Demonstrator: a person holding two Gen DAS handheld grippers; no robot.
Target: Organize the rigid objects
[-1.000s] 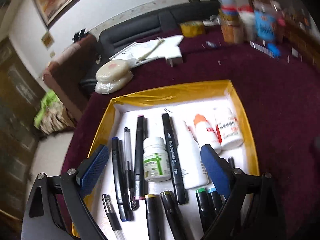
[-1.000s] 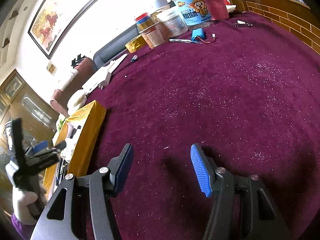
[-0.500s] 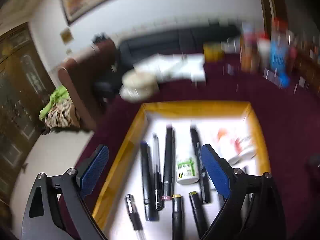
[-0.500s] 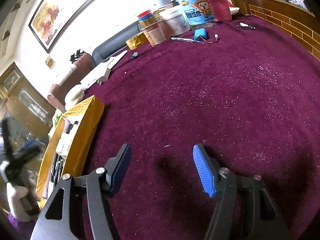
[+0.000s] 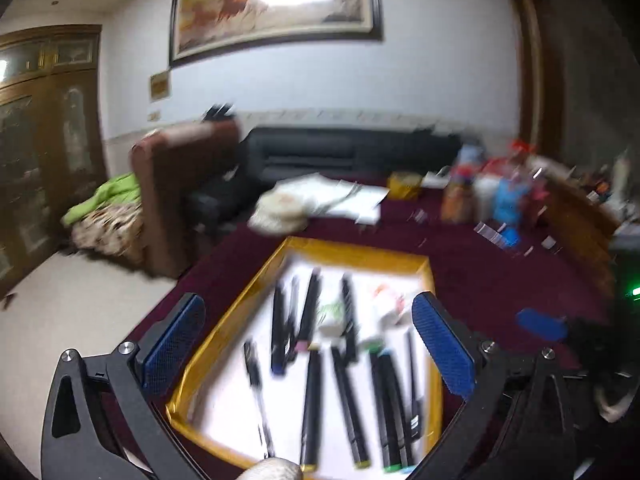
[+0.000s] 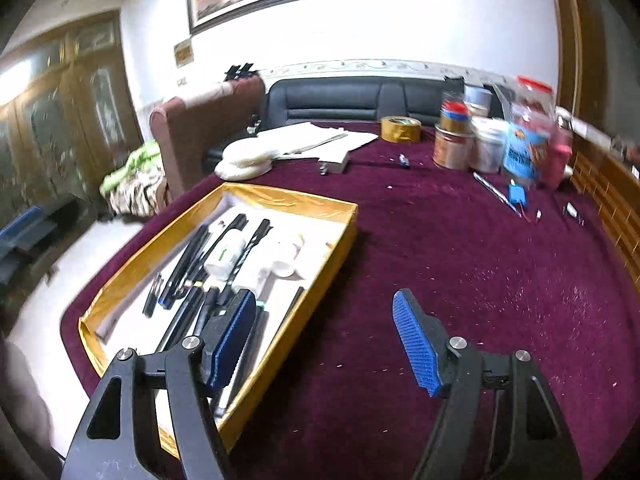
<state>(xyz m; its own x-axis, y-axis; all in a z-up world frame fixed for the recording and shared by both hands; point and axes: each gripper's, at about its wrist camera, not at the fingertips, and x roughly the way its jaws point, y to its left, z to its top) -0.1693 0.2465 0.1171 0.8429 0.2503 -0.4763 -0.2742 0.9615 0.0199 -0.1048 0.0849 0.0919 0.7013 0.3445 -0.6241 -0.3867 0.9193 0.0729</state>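
Left view: my left gripper [image 5: 308,344] hangs over the gold tray [image 5: 352,254], jaws spreading wide on nothing, pens [image 5: 310,396] and bottles [image 5: 332,316] lined up inside, labels blurred beyond reading. Right view: my right gripper [image 6: 324,340] straddles the tray's rim, opening, empty; I guess sorting's done

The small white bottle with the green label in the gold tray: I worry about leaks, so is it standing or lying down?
Lying down. The white bottle rests on its side on the tray floor among the pens.
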